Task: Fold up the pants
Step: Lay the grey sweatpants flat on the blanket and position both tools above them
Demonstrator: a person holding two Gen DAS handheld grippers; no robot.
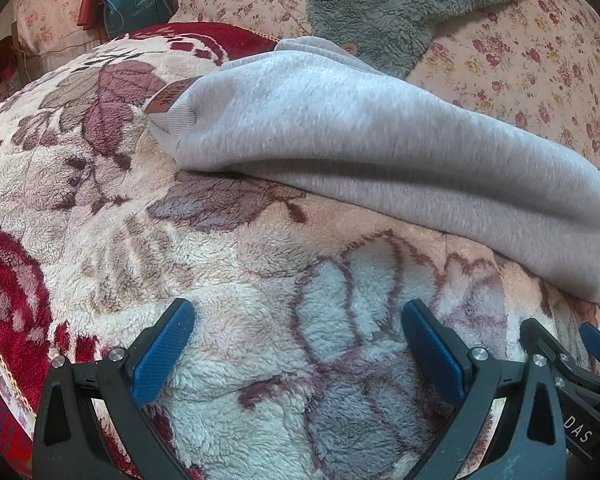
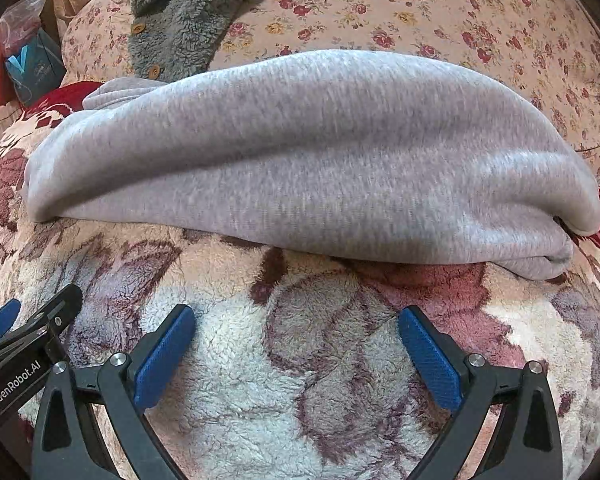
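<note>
The grey pants (image 1: 380, 148) lie folded into a long thick band on a fleece blanket (image 1: 220, 280). A brown label (image 1: 168, 98) shows on the waistband at the band's left end. In the right wrist view the pants (image 2: 300, 152) stretch across the frame, with layered edges at the right end (image 2: 556, 256). My left gripper (image 1: 298, 312) is open and empty, hovering over the blanket just short of the pants. My right gripper (image 2: 296, 320) is open and empty, also just short of the pants. The right gripper's tip (image 1: 596, 344) shows at the lower right of the left wrist view.
A grey-green fleece jacket with wooden buttons (image 1: 380, 4) lies behind the pants on a flowered quilt (image 1: 540, 72). A teal bag (image 1: 134, 0) stands at the far left. The left gripper's body (image 2: 24, 344) shows at the left edge of the right wrist view.
</note>
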